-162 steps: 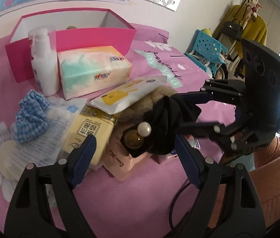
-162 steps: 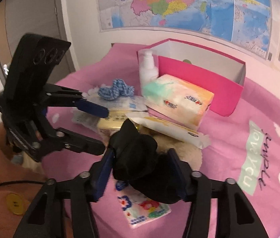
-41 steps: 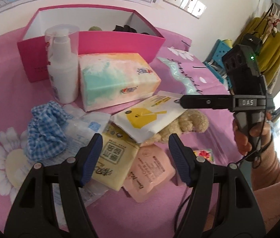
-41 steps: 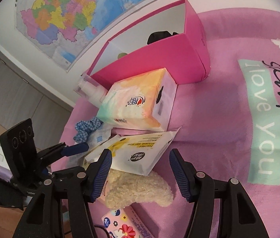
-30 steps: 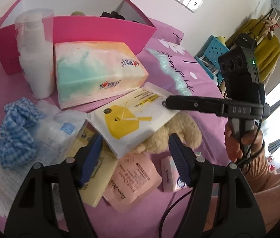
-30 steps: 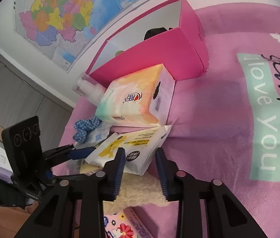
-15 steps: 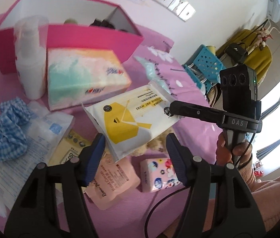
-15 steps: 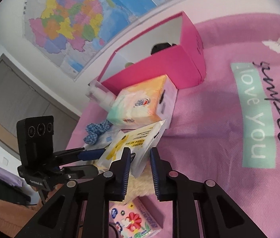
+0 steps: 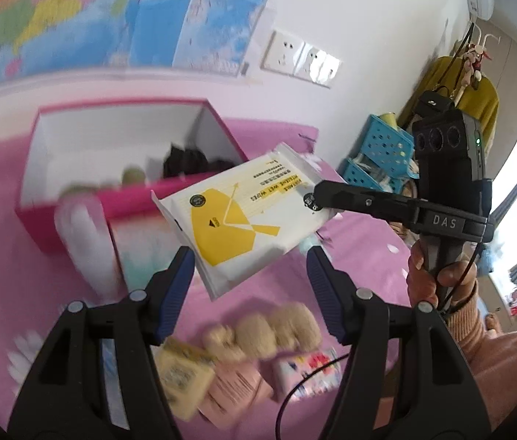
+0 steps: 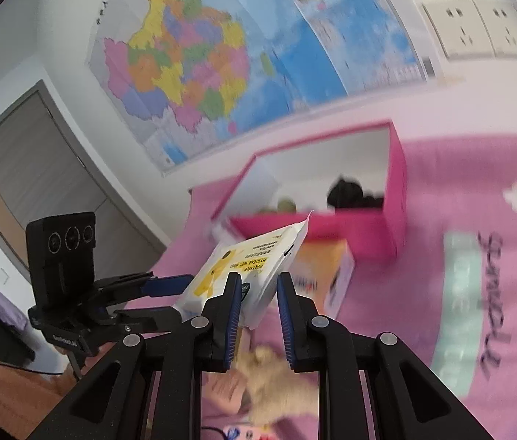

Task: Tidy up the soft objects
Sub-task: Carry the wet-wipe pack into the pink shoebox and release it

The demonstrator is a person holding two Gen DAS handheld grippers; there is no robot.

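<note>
1. My right gripper (image 10: pixel 256 315) has its jaws clamped on one end of the wipes pack (image 9: pixel 247 220), which hangs in the air.
2. My left gripper (image 9: pixel 247 286) has its jaws apart on either side of the pack's near edge; touching it or not, I cannot tell.
3. The pack is in front of the pink box (image 9: pixel 170 201), above the blurred pile on the pink cloth (image 10: pixel 478 385).

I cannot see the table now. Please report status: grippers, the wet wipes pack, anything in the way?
Right gripper shut on wet wipes pack, pack in the air. Left gripper astride pack's lower end, grip unclear. Pink box beyond, path looks free.
</note>
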